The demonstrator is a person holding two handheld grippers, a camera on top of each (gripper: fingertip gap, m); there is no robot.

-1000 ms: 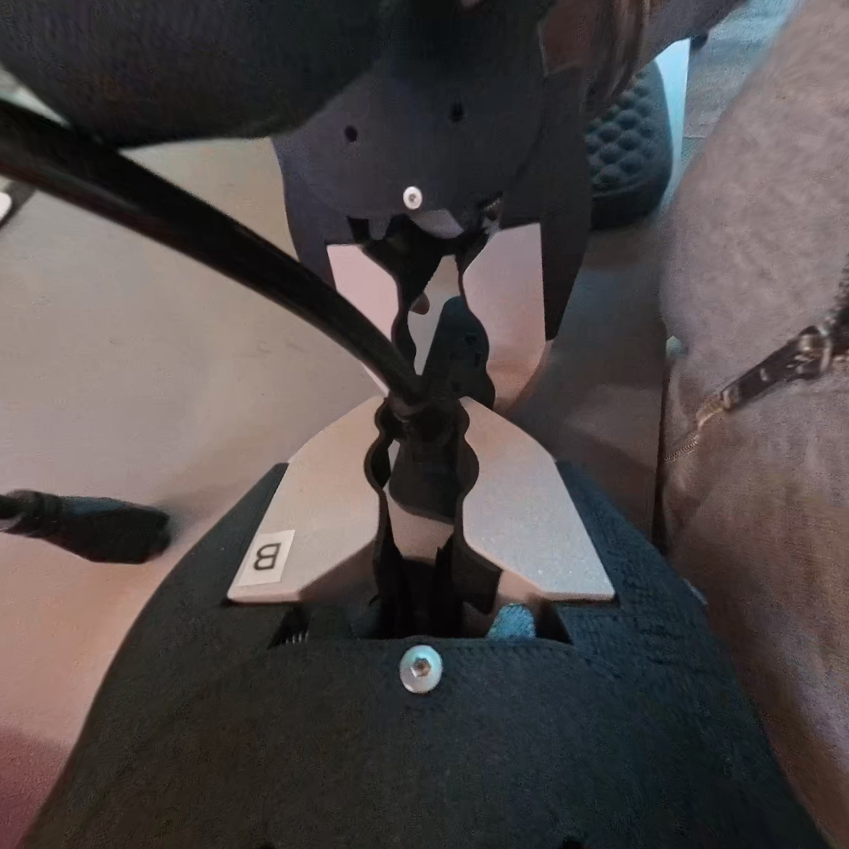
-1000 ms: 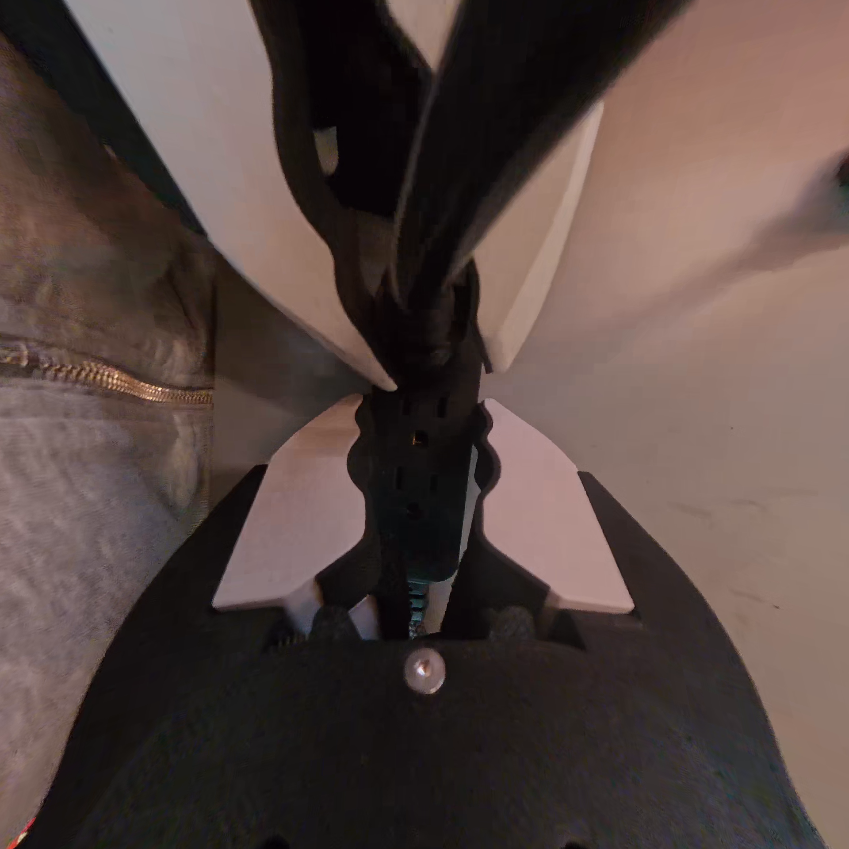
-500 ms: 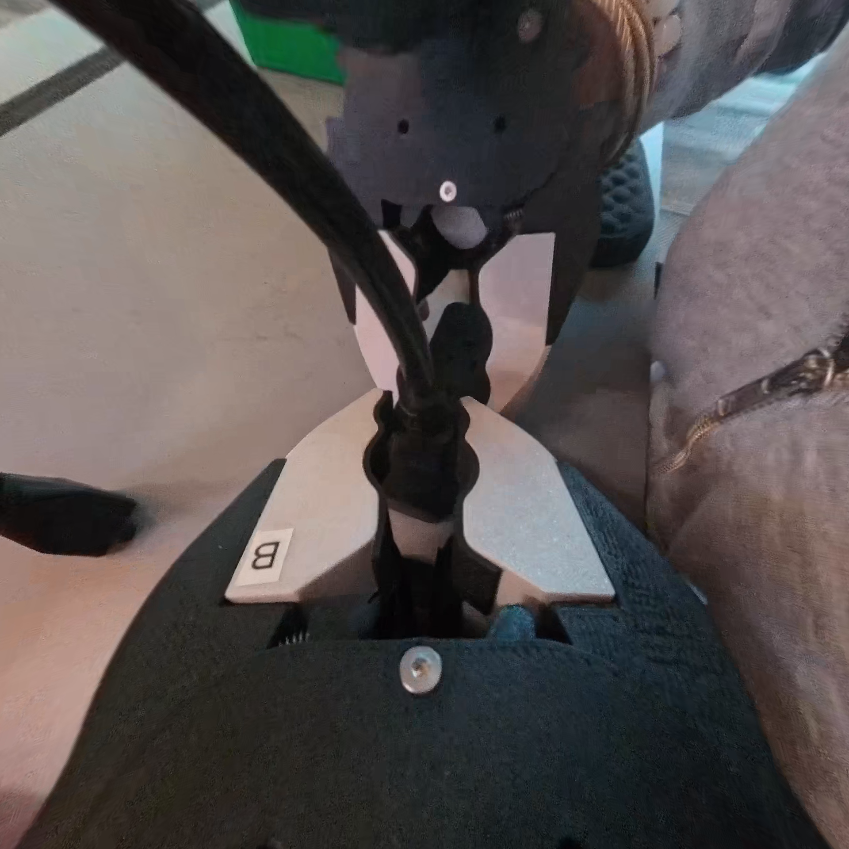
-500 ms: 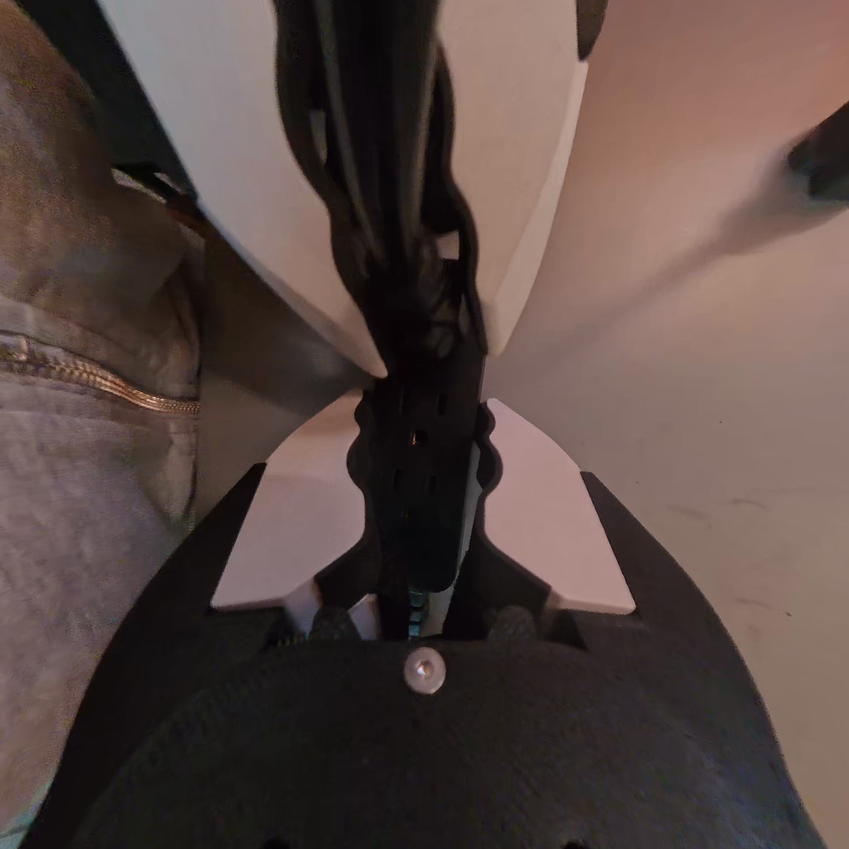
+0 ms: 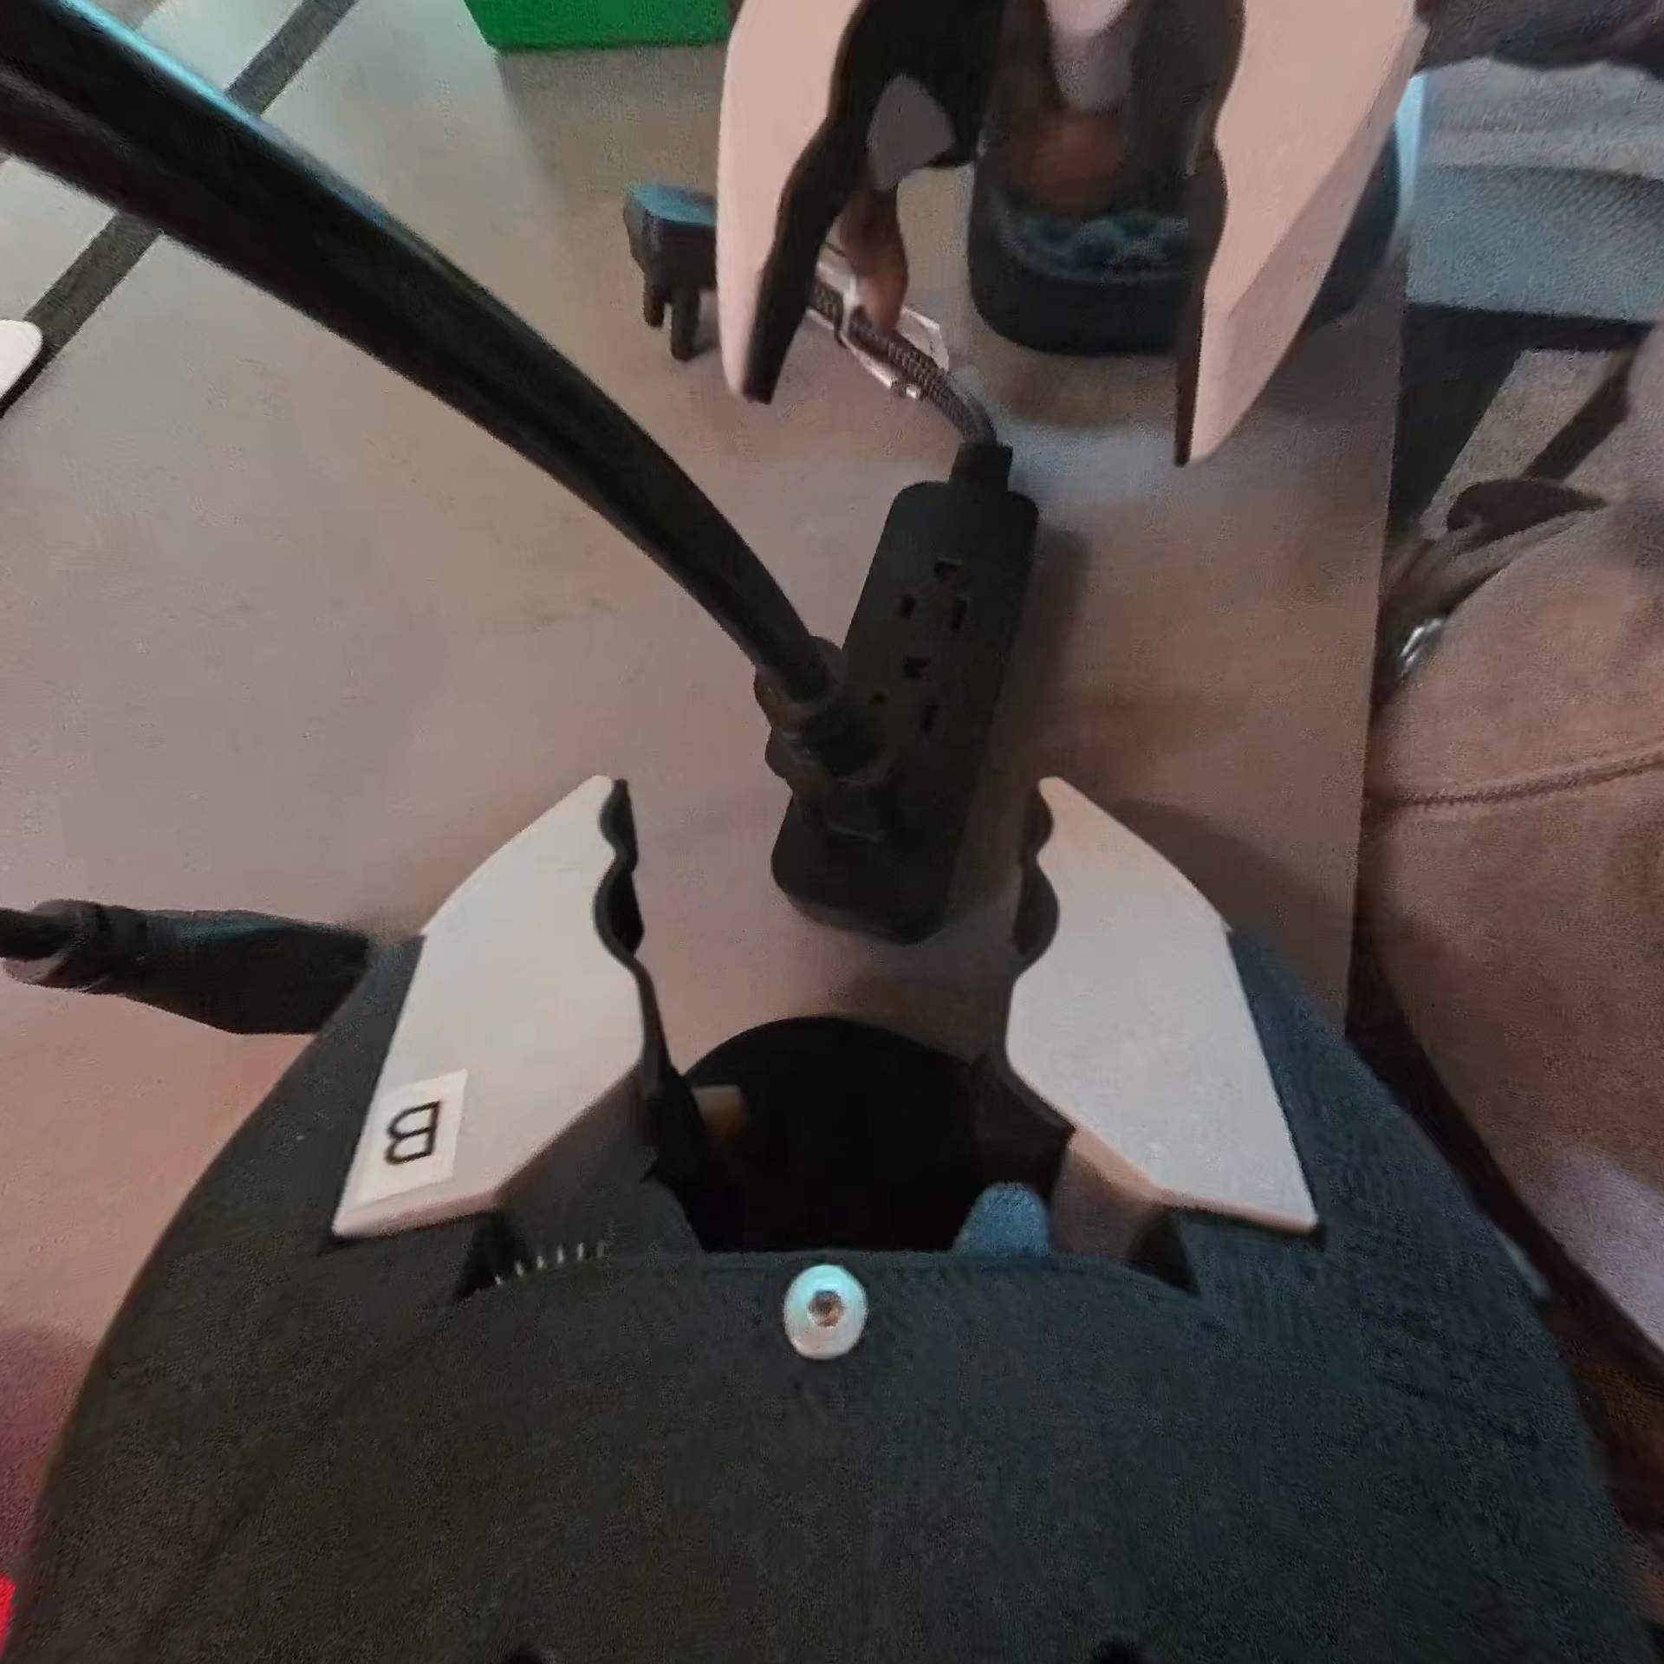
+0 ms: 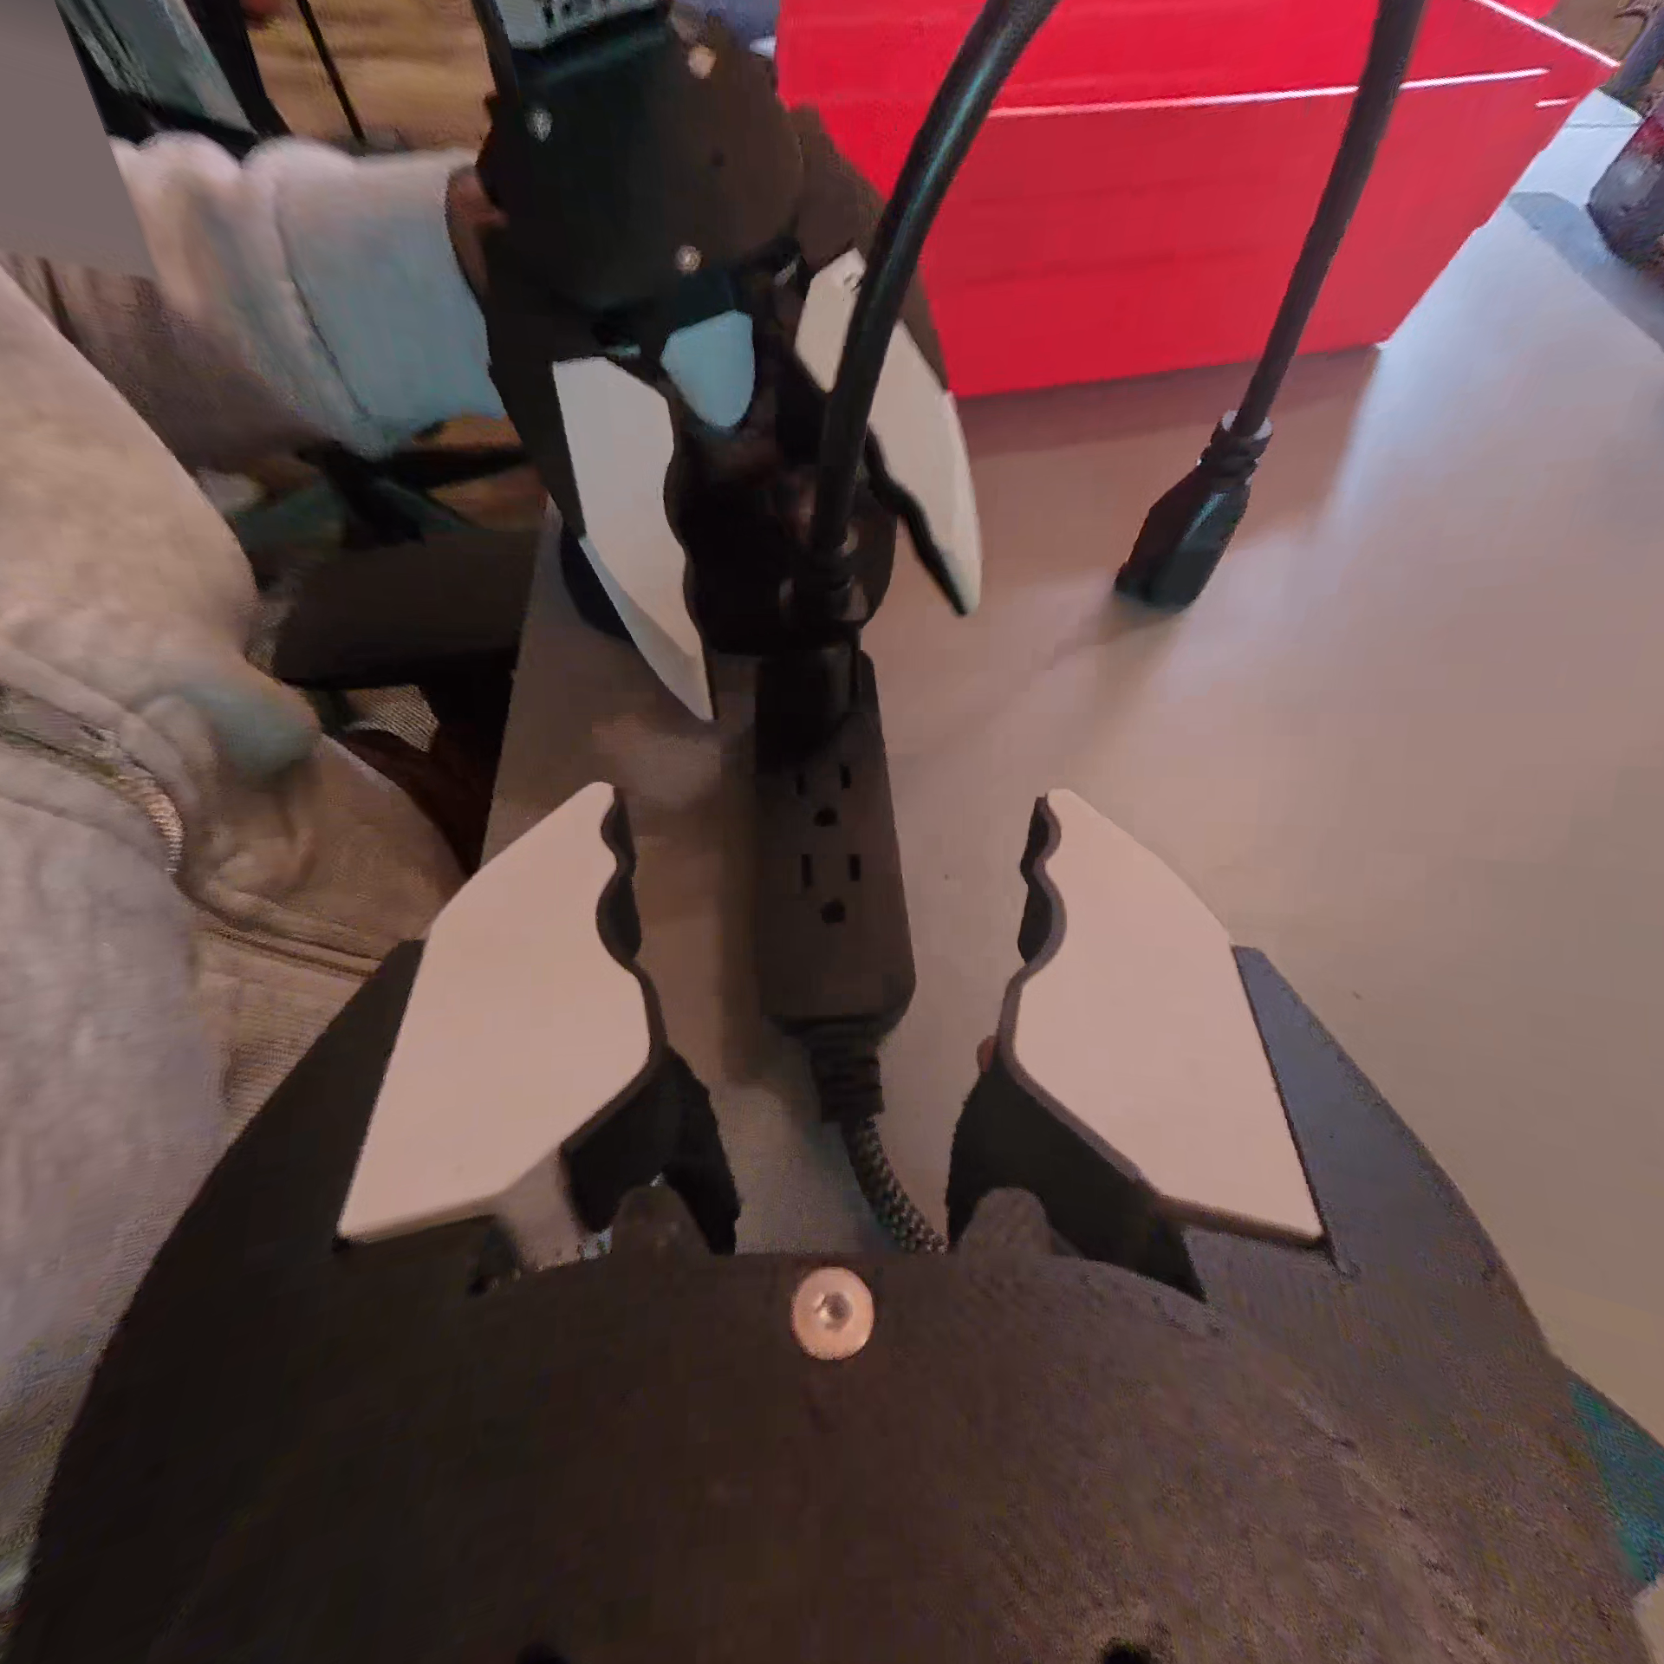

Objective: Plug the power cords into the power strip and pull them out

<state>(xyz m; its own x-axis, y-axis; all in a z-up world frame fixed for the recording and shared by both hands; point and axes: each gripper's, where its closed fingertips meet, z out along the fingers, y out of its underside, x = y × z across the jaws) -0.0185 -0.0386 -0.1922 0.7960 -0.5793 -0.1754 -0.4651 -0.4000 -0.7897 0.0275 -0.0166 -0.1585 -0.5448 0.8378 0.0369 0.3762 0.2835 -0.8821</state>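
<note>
A black power strip (image 5: pixel 936 630) lies flat on the beige table (image 5: pixel 360 630). A black plug (image 5: pixel 824 729) on a thick black cord (image 5: pixel 405 315) sits in its near outlet. My left gripper (image 5: pixel 833 792) is open, its tips on either side of the strip's near end, touching nothing. My right gripper (image 5: pixel 971 428) is open above the strip's far end and its braided cord (image 5: pixel 891 351). In the right wrist view the strip (image 6: pixel 828 864) lies between my open right gripper (image 6: pixel 828 806) fingers, with the plug (image 6: pixel 810 648) and left gripper (image 6: pixel 833 657) beyond.
A second black cord end (image 6: pixel 1189 522) rests on the table, also at the left in the left wrist view (image 5: pixel 180 963). A black plug (image 5: pixel 671 261) lies farther off. A red box (image 6: pixel 1171 180) and green box (image 5: pixel 603 22) stand behind. A person's grey clothing (image 5: pixel 1531 900) lines the table edge. About 7 cm separates my left fingertips from my right.
Both grippers have opened and drawn back. The left let go of the plug, the right let go of the strip, which now lies on the table with the plug in it.
</note>
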